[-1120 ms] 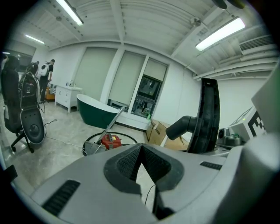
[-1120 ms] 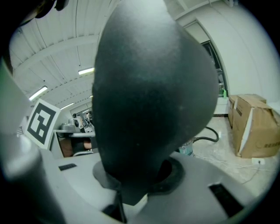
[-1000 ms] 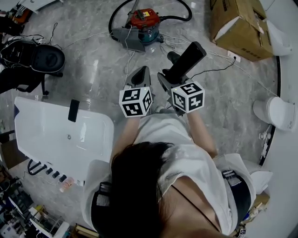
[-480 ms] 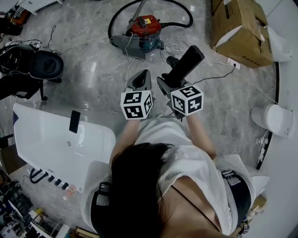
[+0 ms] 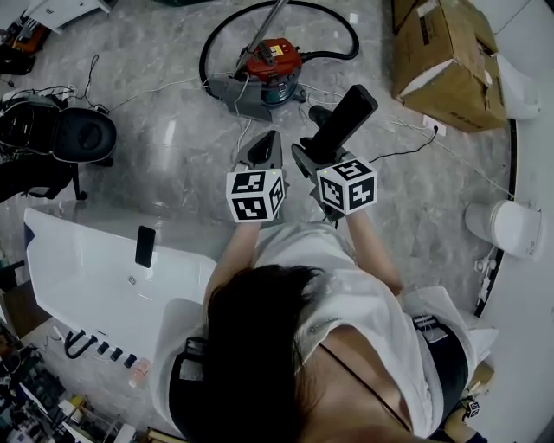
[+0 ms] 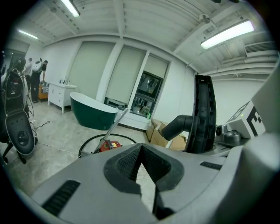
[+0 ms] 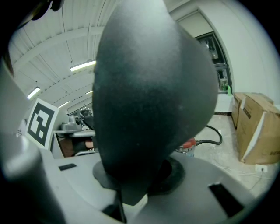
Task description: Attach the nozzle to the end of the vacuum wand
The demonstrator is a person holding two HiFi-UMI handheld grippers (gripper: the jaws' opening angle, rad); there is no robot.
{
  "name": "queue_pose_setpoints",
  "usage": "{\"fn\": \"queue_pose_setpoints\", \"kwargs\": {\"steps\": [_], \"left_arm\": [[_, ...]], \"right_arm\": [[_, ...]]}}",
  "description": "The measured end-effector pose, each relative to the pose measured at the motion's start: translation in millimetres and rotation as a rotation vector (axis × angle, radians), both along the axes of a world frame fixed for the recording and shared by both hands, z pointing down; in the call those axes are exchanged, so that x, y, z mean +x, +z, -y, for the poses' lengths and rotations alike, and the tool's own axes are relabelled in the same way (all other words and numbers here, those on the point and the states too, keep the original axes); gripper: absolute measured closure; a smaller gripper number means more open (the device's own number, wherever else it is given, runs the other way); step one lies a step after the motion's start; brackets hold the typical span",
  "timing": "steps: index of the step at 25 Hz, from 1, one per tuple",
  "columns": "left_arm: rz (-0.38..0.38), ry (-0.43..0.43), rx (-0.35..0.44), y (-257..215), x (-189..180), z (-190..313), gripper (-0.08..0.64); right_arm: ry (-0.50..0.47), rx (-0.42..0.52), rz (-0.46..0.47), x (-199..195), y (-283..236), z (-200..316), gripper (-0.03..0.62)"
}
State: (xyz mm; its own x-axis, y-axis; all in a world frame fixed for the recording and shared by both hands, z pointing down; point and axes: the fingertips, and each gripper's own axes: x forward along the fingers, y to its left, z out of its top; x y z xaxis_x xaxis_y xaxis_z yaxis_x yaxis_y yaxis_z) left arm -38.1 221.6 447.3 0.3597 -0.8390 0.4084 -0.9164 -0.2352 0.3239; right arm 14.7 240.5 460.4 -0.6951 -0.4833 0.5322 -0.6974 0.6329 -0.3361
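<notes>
The right gripper [image 5: 316, 147] grasped the black nozzle [image 5: 350, 112]; the left gripper [image 5: 263, 143] was clenched on nothing. Ahead on the floor stood the red vacuum [image 5: 270, 60] — its wand [image 5: 270, 19] slanting upward — ringed by its hose [image 5: 205, 48], with a cardboard box [image 5: 446, 56] to the right.

Matt grey plastic: my right gripper [image 5: 313, 145]. Smooth matt black plastic: nozzle [image 5: 346, 117]. Glossy veined stone: floor [image 5: 173, 130]. At 1 o'clock, dull brown cardboard box [image 5: 446, 56]; 8 o'clock, glossy white bathtub [image 5: 95, 268]; 12 o'clock, shiny metal wand [image 5: 268, 22].
</notes>
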Motion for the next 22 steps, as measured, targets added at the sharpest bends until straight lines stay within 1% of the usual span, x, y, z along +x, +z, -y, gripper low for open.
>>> {"fn": "queue_pose_setpoints", "kwargs": {"steps": [3,7,12,17,22], "left_arm": [[0.005,0.010,-0.002,1.6,-9.5,17.8,0.557],[0.009,0.020,0.007,0.1,-24.5,39.6,0.557],[0.010,0.052,0.001,6.1,-33.6,56.8,0.558],[0.015,0.085,0.002,7.4,-40.5,71.4,0.557],[0.026,0.093,-0.013,12.3,-53.6,82.3,0.557]], "right_arm": [[0.002,-0.001,-0.025,-7.1,4.1,14.8,0.492],[0.013,-0.006,-0.023,-19.7,5.6,34.0,0.492],[0.017,0.000,-0.056,-31.6,10.9,51.0,0.492],[0.041,-0.016,-0.041,-39.8,12.3,64.9,0.492],[0.063,-0.026,-0.041,-45.0,14.7,74.8,0.492]]}}
